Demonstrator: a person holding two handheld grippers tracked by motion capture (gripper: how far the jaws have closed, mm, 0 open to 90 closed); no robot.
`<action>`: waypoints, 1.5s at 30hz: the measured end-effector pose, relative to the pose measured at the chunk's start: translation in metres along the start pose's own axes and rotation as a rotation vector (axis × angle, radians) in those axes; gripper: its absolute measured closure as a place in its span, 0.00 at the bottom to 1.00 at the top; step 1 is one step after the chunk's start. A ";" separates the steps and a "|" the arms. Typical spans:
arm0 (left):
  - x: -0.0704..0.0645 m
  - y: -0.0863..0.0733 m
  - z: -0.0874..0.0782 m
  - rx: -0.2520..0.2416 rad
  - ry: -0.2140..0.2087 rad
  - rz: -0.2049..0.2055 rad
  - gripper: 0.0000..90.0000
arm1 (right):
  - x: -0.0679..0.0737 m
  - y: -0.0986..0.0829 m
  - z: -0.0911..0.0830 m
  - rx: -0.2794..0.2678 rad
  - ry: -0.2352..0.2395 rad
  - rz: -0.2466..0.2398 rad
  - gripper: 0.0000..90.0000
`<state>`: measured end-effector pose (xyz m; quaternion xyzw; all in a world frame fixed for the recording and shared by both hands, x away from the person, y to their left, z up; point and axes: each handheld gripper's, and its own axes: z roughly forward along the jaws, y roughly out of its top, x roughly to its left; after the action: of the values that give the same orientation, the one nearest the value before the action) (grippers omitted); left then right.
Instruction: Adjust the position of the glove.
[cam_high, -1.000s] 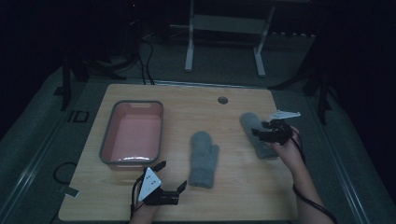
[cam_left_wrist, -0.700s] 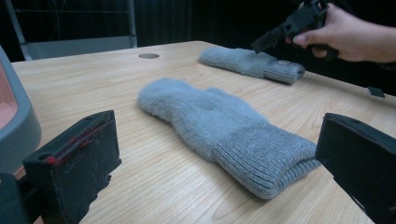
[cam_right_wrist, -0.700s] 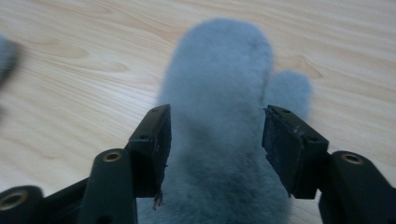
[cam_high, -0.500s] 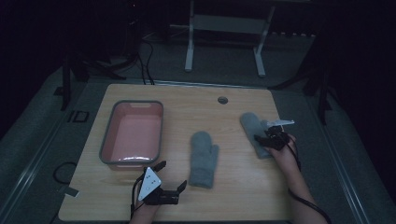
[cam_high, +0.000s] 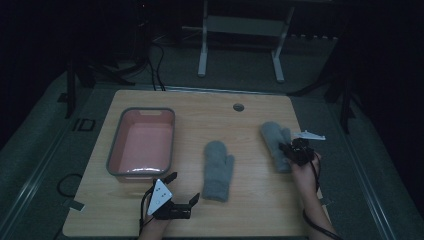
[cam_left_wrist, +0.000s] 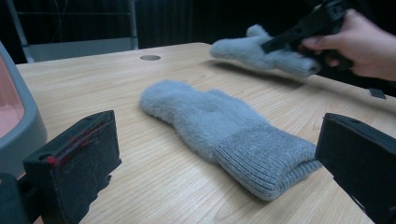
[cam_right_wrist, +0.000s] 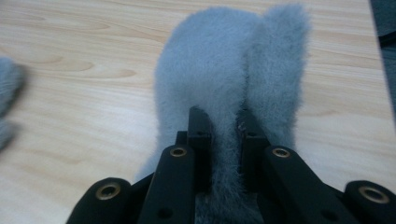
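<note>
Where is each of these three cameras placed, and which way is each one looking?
High view: above the person's side, facing forward and down at the table; forearms enter from the bottom.
Left gripper view: rides the left gripper, low over the wood, facing the near mitten between its open jaws.
Right gripper view: rides the right gripper, jaws pinching the far mitten.
Shared: both mittens appear in high and left gripper views.

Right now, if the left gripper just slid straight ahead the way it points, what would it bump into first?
Probably the cuff of the near grey mitten, which lies on the table right ahead between the open jaws of the left gripper. Depth is hard to judge.
</note>
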<state>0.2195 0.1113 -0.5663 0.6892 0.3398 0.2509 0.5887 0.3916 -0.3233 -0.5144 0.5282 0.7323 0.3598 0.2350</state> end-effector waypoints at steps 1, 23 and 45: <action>0.000 0.000 0.000 -0.002 0.000 0.001 0.00 | 0.002 -0.002 -0.007 -0.005 -0.018 0.000 0.89; -0.002 0.000 0.001 -0.001 -0.003 0.011 0.00 | 0.015 -0.076 -0.043 0.073 -0.060 0.137 0.82; -0.002 -0.001 0.002 0.013 0.000 0.013 0.00 | -0.011 -0.058 -0.034 0.073 0.138 -0.177 0.51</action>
<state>0.2202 0.1086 -0.5675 0.6952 0.3370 0.2522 0.5827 0.3350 -0.3535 -0.5383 0.4438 0.8031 0.3460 0.1955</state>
